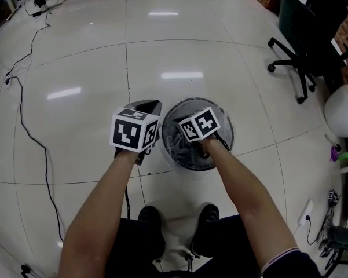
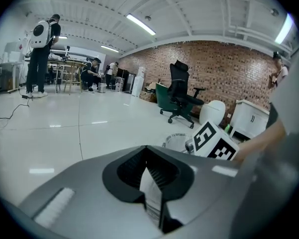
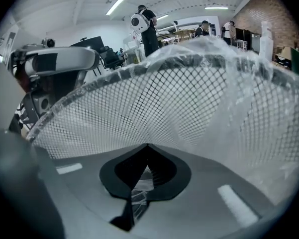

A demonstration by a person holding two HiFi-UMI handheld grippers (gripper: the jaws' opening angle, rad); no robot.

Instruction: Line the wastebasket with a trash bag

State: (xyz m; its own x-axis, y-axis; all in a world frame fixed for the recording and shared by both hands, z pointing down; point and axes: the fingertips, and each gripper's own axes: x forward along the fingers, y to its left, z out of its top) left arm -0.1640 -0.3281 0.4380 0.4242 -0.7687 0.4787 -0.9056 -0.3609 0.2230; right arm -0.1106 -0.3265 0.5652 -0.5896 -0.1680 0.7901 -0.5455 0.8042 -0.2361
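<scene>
**Left gripper** (image 2: 147, 156): jaws clenched, with a pale thin strip (image 2: 153, 193) nipped between them. Whether this strip is bag film cannot be confirmed. Ahead and to the right of these jaws stands the round silver wire-mesh wastebasket (image 1: 227, 123), on the glossy white tiled floor (image 1: 75, 68). The gripper sits just beside the basket's rim, outside it.

**Right gripper** (image 3: 146, 153): jaws clamped on a crinkled fold of the clear thin plastic trash bag (image 3: 239, 78). In the head view this gripper sits over the basket's mouth. Directly ahead of and above its jaws the mesh wall fills the view, with bag film draped across the rim at upper right.

A black swivel office chair (image 2: 181, 96) stands well beyond the left jaws.
</scene>
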